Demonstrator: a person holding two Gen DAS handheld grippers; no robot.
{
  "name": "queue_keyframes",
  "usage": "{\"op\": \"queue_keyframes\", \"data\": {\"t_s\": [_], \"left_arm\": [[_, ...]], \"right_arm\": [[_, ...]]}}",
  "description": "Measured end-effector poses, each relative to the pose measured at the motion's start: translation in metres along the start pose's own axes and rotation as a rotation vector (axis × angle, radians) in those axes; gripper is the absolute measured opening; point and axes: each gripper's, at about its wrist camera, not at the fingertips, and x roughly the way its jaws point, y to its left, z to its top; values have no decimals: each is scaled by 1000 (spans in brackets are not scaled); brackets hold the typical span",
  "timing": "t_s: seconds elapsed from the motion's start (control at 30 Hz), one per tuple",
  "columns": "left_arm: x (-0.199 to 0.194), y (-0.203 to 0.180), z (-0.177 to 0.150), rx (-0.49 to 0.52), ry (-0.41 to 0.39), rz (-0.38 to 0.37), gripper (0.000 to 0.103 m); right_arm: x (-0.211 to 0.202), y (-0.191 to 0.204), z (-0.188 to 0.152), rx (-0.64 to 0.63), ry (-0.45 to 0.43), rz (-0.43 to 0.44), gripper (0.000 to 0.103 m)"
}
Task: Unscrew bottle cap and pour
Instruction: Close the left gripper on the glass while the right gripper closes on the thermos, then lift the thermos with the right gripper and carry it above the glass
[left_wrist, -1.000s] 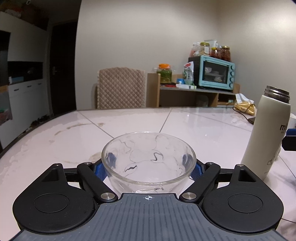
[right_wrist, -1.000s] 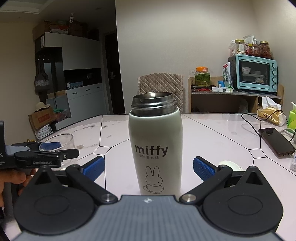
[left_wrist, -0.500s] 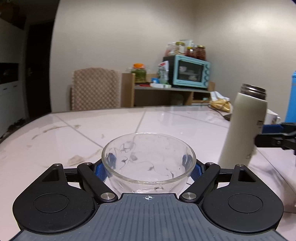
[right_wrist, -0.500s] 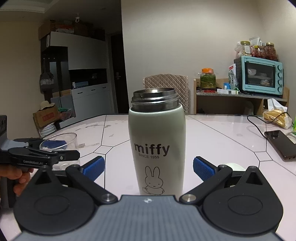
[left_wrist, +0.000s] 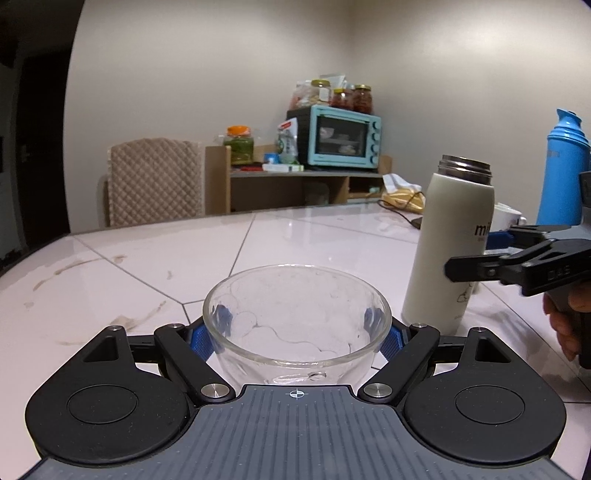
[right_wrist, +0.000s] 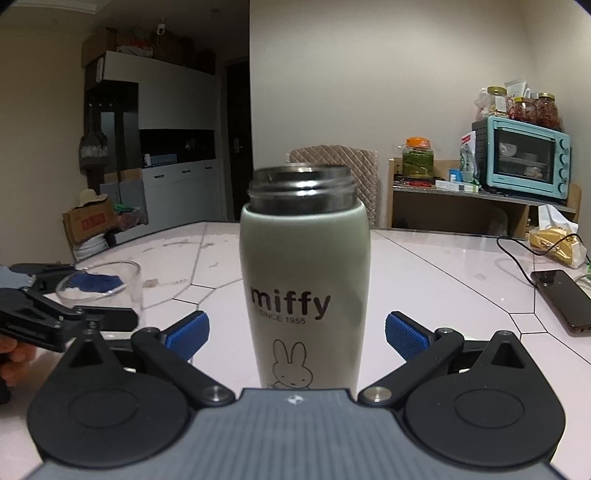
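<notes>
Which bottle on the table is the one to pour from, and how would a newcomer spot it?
Start at the white tiled table. The cream bottle stands upright between the open right gripper, beside the glass bowl held by the left gripper. Unlike the blue bottle behind, it has "miffy", a rabbit drawing, and an uncapped steel mouth.

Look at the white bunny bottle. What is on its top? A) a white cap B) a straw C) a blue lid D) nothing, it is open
D: the bottle ends in a bare metal threaded neck with no cap, and it stands upright on the table between the right gripper's open jaws.
</notes>
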Motion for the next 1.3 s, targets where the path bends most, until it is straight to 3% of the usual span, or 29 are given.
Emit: {"op": "queue_keyframes", "data": {"t_s": [0.2,0.5,1.1,1.3], "left_arm": [[1,-1,1,6,-2,-5,87],[3,-4,3,17,-4,-14,87],[2,-7,4,33,-2,-56,87],[3,-9,3,40,2,-69,87]], "right_arm": [[4,3,-4,11,2,3,85],[5,3,-4,11,-3,-41,72],[8,1,-2,-30,2,-18,69],[7,6,1,-99,-16,2,69]]}}
